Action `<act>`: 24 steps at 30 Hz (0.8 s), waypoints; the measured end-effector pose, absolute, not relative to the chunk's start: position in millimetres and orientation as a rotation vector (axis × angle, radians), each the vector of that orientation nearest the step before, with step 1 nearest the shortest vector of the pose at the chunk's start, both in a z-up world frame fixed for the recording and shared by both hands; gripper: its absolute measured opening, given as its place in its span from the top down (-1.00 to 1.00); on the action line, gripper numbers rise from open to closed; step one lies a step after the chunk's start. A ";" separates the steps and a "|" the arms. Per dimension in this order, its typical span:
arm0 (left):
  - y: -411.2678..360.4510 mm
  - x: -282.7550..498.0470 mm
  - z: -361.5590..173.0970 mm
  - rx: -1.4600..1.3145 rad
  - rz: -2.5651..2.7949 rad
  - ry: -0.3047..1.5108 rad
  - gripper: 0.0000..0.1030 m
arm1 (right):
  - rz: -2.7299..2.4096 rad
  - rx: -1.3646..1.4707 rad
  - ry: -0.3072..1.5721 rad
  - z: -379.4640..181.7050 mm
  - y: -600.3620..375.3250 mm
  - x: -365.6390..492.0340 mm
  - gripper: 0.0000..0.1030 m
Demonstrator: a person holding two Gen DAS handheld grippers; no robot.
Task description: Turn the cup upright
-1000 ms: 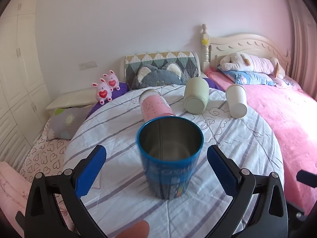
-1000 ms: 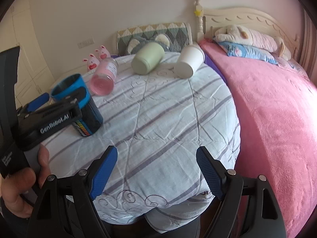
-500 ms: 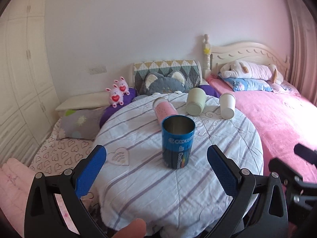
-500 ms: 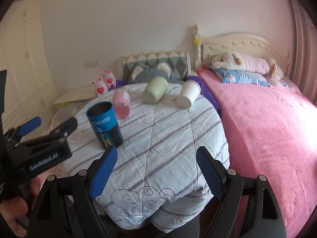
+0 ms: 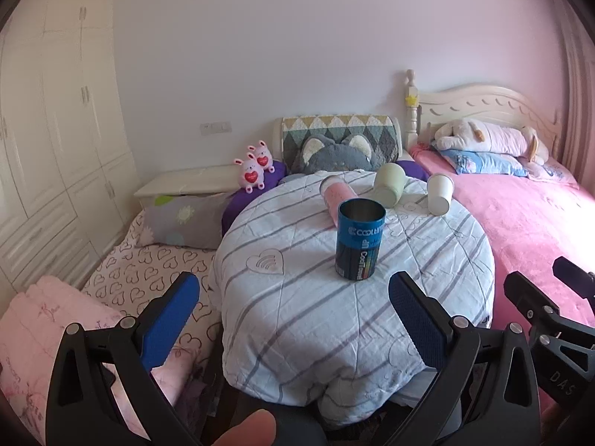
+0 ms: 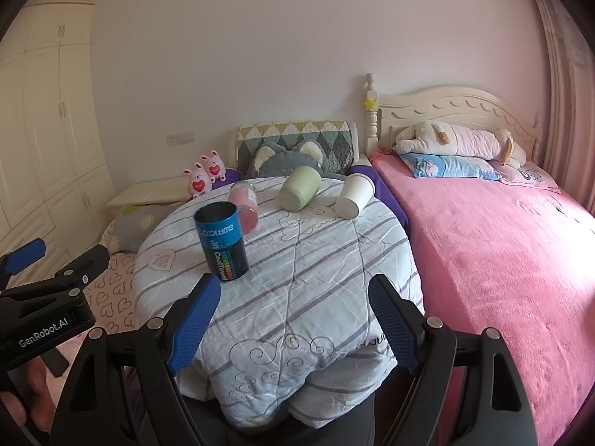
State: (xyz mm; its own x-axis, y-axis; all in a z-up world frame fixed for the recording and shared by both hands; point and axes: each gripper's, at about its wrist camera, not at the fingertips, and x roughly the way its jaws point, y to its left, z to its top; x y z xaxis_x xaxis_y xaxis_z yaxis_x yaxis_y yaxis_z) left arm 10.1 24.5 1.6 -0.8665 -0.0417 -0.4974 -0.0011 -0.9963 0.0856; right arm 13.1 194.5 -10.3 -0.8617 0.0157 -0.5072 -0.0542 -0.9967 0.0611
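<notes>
A blue metal cup (image 5: pixel 359 239) stands upright, mouth up, on the round table with a striped cloth (image 5: pixel 297 297); it also shows in the right wrist view (image 6: pixel 222 241). Behind it lie three cups on their sides: a pink one (image 5: pixel 334 197), a green one (image 5: pixel 388 185) and a white one (image 5: pixel 439 194). My left gripper (image 5: pixel 293 319) is open and empty, well back from the blue cup near the table's front edge. My right gripper (image 6: pixel 293 319) is open and empty, also back at the front edge.
A pink bed (image 6: pixel 502 245) with a plush toy (image 6: pixel 461 141) runs along the right. A cat cushion (image 5: pixel 334 154) and two pink bunny toys (image 5: pixel 254 167) sit behind the table. A white wardrobe (image 5: pixel 48 148) stands at the left, bedding (image 5: pixel 148 267) on the floor.
Both grippers have pulled back and up from the table. The left gripper, earlier around the upright blue cup, is now well clear of it. The cup stays standing.
</notes>
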 end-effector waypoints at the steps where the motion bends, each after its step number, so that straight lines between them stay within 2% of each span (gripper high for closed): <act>1: 24.7 11.8 1.4 0.805 -3.012 -0.132 -0.99 | 2.999 -0.810 0.106 -9.9 192.5 14.4 -0.61; 24: 30.6 26.7 2.4 0.812 -3.026 -0.122 -1.00 | 3.006 -0.794 0.085 -7.5 186.8 20.4 -0.61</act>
State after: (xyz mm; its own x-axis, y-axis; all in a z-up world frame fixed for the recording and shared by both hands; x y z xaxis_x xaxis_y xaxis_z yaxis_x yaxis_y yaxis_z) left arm 26.7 30.6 2.4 -0.8659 -0.0265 -0.4994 -0.0138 -0.9970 0.0768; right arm 20.4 186.8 -7.5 -0.8694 0.0160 -0.4939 -0.0439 -0.9980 0.0450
